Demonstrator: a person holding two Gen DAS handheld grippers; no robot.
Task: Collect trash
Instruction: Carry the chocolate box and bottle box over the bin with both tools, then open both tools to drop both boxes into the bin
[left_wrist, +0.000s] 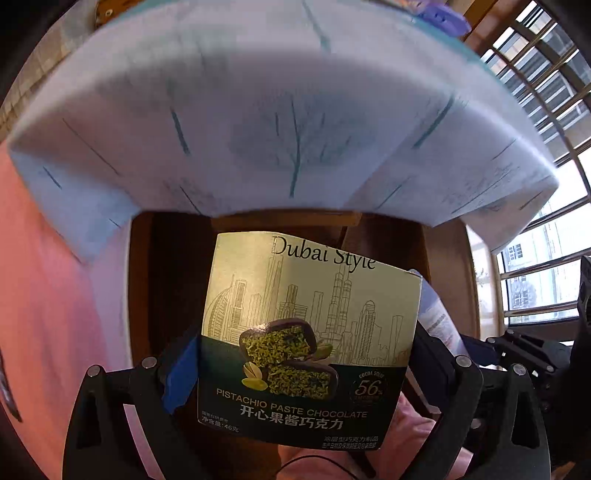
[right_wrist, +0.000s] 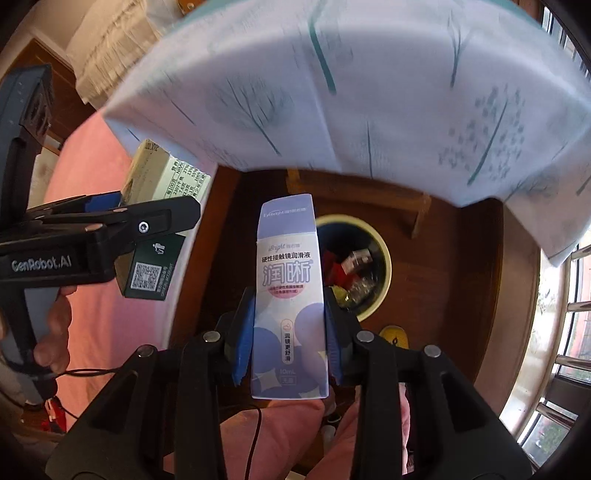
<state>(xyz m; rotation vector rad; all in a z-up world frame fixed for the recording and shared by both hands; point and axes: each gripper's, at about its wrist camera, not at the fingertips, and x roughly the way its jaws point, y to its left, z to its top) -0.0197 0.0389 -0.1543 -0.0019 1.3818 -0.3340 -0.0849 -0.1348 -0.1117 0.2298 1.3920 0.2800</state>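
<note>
Both grippers point steeply down. The left gripper (left_wrist: 306, 373) clamps a pistachio chocolate box (left_wrist: 306, 339); the right gripper (right_wrist: 290, 343) pinches a lens-lubricant carton (right_wrist: 290, 295) just beside the trash bin (right_wrist: 384, 258) below.

The patterned tablecloth (right_wrist: 369, 92) is motion-blurred; the bin's (right_wrist: 384, 258) contents are indistinct.

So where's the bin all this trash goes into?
In the right wrist view the yellow-rimmed bin sits on the dark wooden floor, just right of the purple box, below the tablecloth edge.
</note>
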